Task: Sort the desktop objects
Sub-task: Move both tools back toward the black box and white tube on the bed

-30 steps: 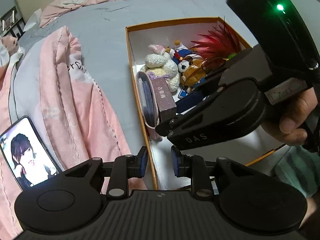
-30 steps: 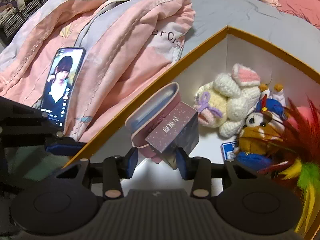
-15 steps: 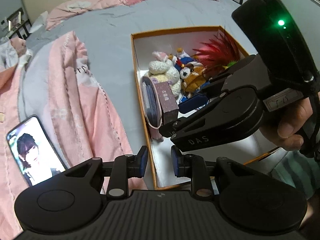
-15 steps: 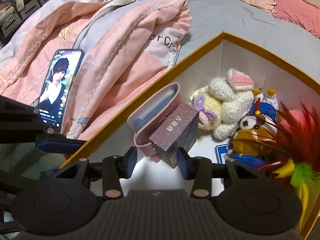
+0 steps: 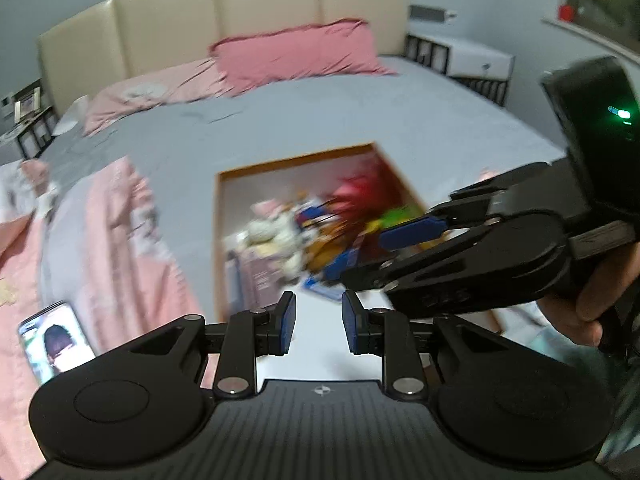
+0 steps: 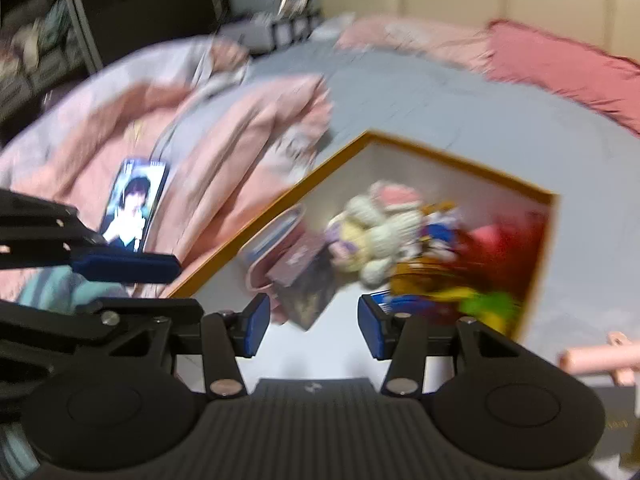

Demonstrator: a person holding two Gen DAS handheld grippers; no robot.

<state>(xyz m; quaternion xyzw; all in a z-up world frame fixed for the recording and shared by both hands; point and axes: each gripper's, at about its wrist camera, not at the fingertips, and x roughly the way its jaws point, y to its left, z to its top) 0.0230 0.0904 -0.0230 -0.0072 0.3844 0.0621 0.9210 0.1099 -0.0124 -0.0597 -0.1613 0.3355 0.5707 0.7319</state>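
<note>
While both views are smeared by motion, the layout is plain enough: an open box [image 5: 218, 240] with an orange rim lies on the grey bed [image 5: 304, 120], and its near half shows bare white floor, the only free room inside. Against the box's left wall lean one pink case [image 6: 272, 248] and one dark purple carton [image 6: 300, 276], touching each other. Behind them, crowded toward the far corner, sit one white knitted rabbit [image 6: 380, 224], at least one more soft toy too blurred to separate, and one bunch of red and green feathers [image 6: 508, 256] against the right wall. Left of the box a pink quilt [image 5: 112, 240] is rumpled up to near its rim, and one lit phone [image 6: 134, 204] lies on it, well apart from the box.

One left hand-held gripper [image 5: 319, 322] hangs over the near rim, released, its blue pads apart with nothing between them. One right hand-held gripper [image 6: 314, 322], gripped by a hand [image 5: 592, 300], is opening above the bare floor, its pads clear of the carton, nothing held. Two pink pillows [image 5: 296, 54] lie at the headboard.
</note>
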